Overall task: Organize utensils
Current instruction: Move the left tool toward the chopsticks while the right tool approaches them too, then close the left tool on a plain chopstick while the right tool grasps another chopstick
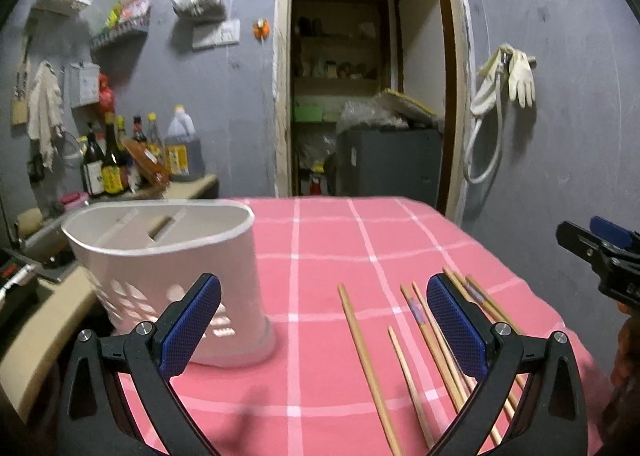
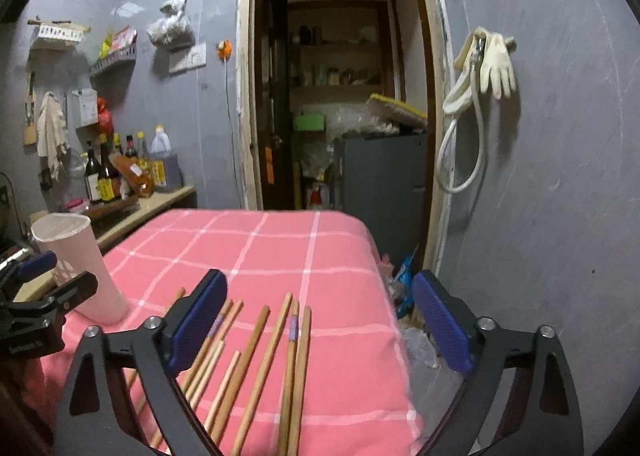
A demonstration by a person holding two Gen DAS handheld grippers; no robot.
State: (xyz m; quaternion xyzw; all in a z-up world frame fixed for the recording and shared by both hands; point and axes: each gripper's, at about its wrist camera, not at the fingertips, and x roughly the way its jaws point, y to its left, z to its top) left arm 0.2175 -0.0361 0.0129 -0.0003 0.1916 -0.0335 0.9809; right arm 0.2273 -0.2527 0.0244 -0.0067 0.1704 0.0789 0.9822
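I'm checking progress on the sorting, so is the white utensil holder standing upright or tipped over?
Upright. The white utensil holder stands on its base on the pink checked tablecloth, open rim up. No chopsticks show above the rim.

The tablecloth (image 1: 320, 240) is pink with a white grid, the utensil holder (image 1: 168, 256) at nine o'clock pale pink-white. Tan wooden chopsticks (image 2: 260, 368) lie there, some banded lilac; both grippers' pads (image 1: 188, 324) are blue on black frames.
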